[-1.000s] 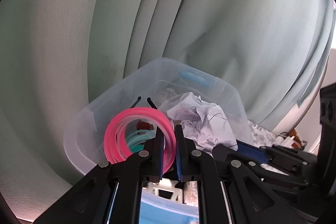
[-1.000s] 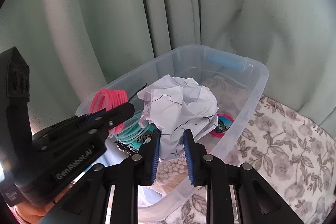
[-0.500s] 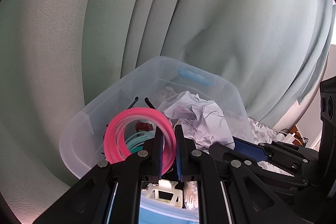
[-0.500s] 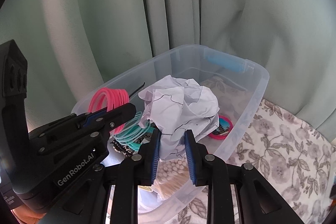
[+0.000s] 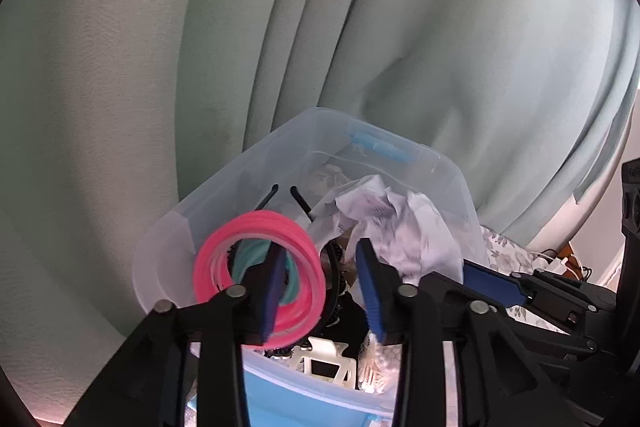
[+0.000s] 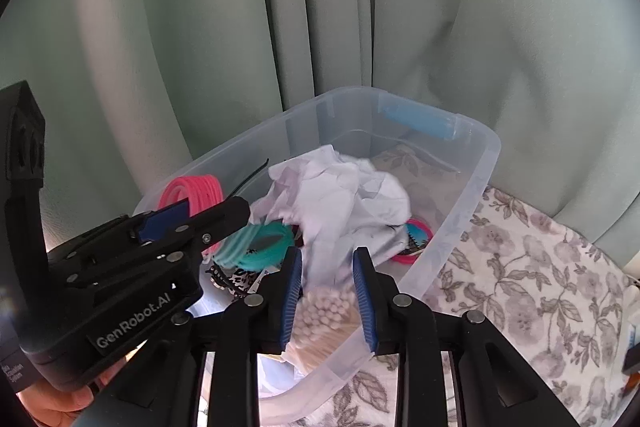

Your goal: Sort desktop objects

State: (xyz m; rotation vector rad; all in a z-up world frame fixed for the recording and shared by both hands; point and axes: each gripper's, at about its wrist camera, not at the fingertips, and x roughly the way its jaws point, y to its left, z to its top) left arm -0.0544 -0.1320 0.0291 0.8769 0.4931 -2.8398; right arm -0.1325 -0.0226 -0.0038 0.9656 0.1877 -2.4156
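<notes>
A clear plastic bin (image 5: 400, 143) (image 6: 492, 147) stands below both grippers. My left gripper (image 5: 320, 247) (image 6: 208, 211) hovers over its left end, its jaws opening. The pink ring bundle (image 5: 256, 267) (image 6: 192, 191) hangs at the left finger, and no pad presses on it. My right gripper (image 6: 328, 253) (image 5: 468, 267) is over the bin's near side, its jaws also opening. The crumpled white paper (image 6: 340, 203) (image 5: 400, 227) is blurred just beyond the tips, with only its lower edge between the pads, unpressed.
Inside the bin lie teal rings (image 6: 260, 243), a pack of cotton swabs (image 6: 324, 311), a pink-rimmed round thing (image 6: 416, 243) and a white clip (image 5: 320, 363). A floral cloth (image 6: 520, 267) covers the table. Pale green curtains hang behind. A hand (image 6: 52, 399) shows at bottom left.
The left jaws spread apart and let go of the pink rings, and the left gripper rose a little. The right jaws widened and the crumpled paper came loose from them.
</notes>
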